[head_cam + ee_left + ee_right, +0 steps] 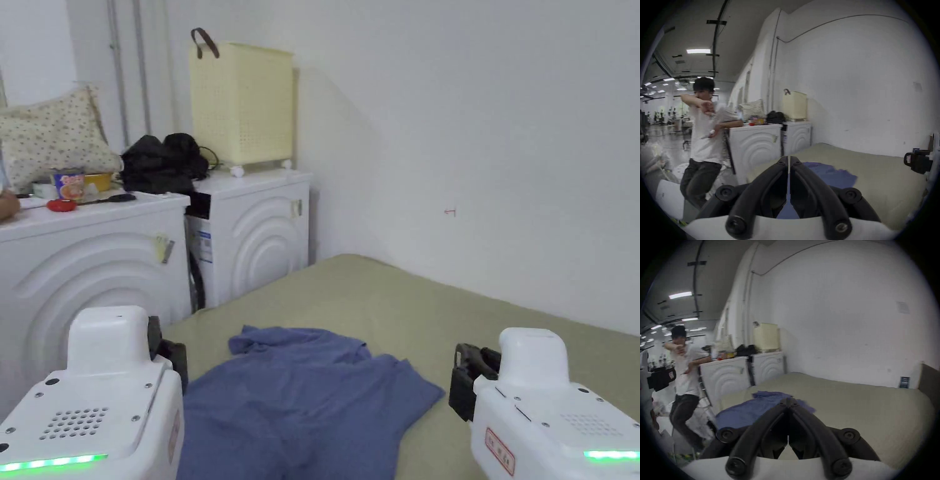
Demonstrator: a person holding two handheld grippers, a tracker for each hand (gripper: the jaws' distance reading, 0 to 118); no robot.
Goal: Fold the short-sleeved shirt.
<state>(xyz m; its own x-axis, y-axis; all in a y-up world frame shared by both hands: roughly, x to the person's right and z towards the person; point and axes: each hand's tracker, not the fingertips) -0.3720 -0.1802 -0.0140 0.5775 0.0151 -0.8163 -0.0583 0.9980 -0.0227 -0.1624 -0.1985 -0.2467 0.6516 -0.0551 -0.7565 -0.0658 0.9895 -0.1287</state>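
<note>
A blue short-sleeved shirt (300,400) lies rumpled on the olive-green bed (400,306), one sleeve toward the right. My left gripper (169,356) hovers at the shirt's left edge, my right gripper (465,375) just off its right sleeve. In the left gripper view the jaws of the left gripper (789,160) are closed together with nothing between them, above the shirt (831,173). In the right gripper view the right gripper (788,400) is also shut and empty, with the shirt (753,408) spread beyond it to the left.
Two white washing machines (87,269) stand left of the bed, with a cream laundry basket (240,103), a black bundle (162,162), a pillow and small items on top. A person (705,138) in a white top leans on the nearer machine. White wall runs behind the bed.
</note>
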